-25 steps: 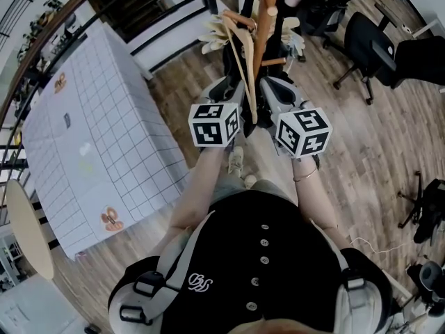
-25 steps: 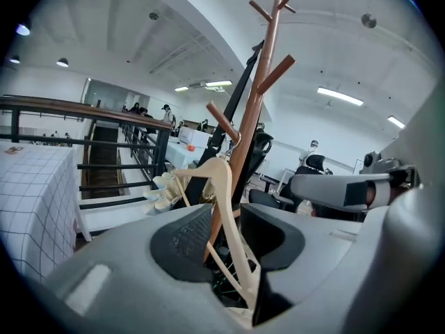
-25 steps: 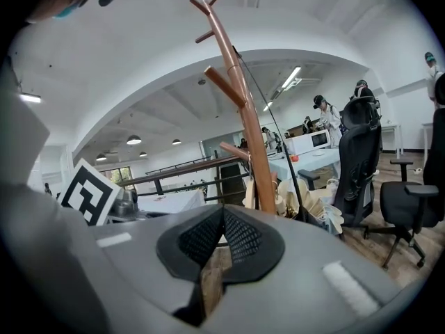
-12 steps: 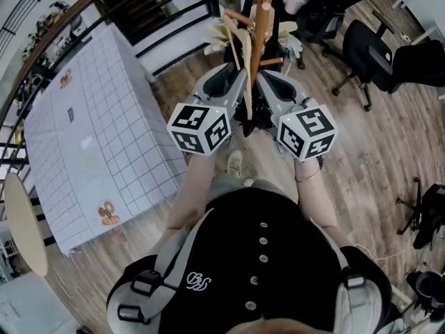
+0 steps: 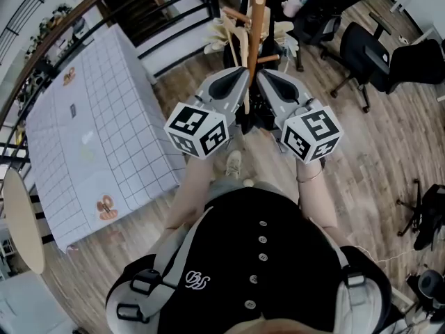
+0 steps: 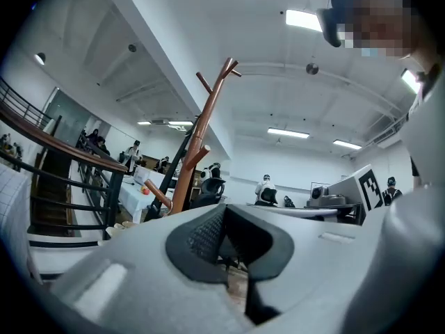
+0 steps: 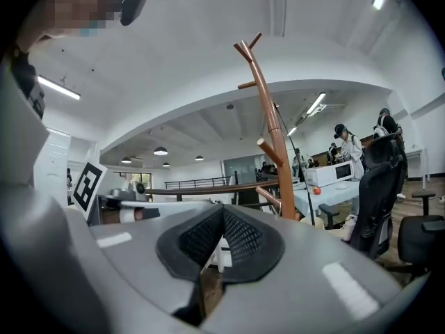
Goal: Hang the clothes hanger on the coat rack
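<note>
A: Where is the hanger [image 5: 243, 54]?

B: On the rack [image 5: 259, 19], hung from a peg. Its pale wood arm runs down between the tips of the 2 tongs. Whether it touches either, I cannot tell.

A: And the tongs?

B: The left tongs [image 6: 224, 218] have just been closing. Their pads now meet with nothing between them. The right tongs [image 7: 222, 218] are closed as well, and empty. Both point level toward the rack, side by side.

A: What is underfoot?

B: A floor [image 5: 375, 152] of grey-brown wood planks, all round the rack's foot.

A: And the rest of the room?

B: To the left stands a long table [image 5: 104, 138] under a white cloth with a grid, with a few small flat things on it. Past it runs a black railing [image 5: 167, 9] topped by a brown handrail [image 5: 62, 33]. To the right are black office chairs [image 5: 365, 44]. The gripper views show a high white ceiling with strip lamps [image 6: 302, 19], and people [image 6: 265, 186] far back.
</note>
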The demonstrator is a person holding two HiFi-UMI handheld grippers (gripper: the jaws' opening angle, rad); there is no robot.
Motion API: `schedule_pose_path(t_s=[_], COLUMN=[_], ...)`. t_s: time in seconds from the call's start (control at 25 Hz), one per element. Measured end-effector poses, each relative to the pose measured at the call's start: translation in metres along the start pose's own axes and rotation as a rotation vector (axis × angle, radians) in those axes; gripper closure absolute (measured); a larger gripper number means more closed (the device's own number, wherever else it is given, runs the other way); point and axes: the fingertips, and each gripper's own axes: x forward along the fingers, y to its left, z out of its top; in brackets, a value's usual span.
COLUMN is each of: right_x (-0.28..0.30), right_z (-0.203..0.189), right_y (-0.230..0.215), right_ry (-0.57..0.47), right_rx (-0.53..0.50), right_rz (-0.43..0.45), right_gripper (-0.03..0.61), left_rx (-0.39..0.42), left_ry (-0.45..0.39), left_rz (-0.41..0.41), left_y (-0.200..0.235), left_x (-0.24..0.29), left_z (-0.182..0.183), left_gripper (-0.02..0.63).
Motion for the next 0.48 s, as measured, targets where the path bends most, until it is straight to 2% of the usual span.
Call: schedule_pose_path(t_s=[0.24, 0.48], right_x=[-0.012, -0.019], right_z=[0.004, -0.001], right_y=[0.014, 0.023], right_ry=[-0.026, -0.032], right_rx=[-0.008, 0.05], right_rz=[0.032, 0.066], right_gripper=[0.578, 0.578], left_rx=[0.056, 0.067], left_ry=[-0.027, 0.008], left_rz=[-0.006, 0.015], left_y=[-0.016, -0.023], left_x=[-0.012, -0.02], left_z=[0.006, -0.003], left_gripper=[0.617, 0.615])
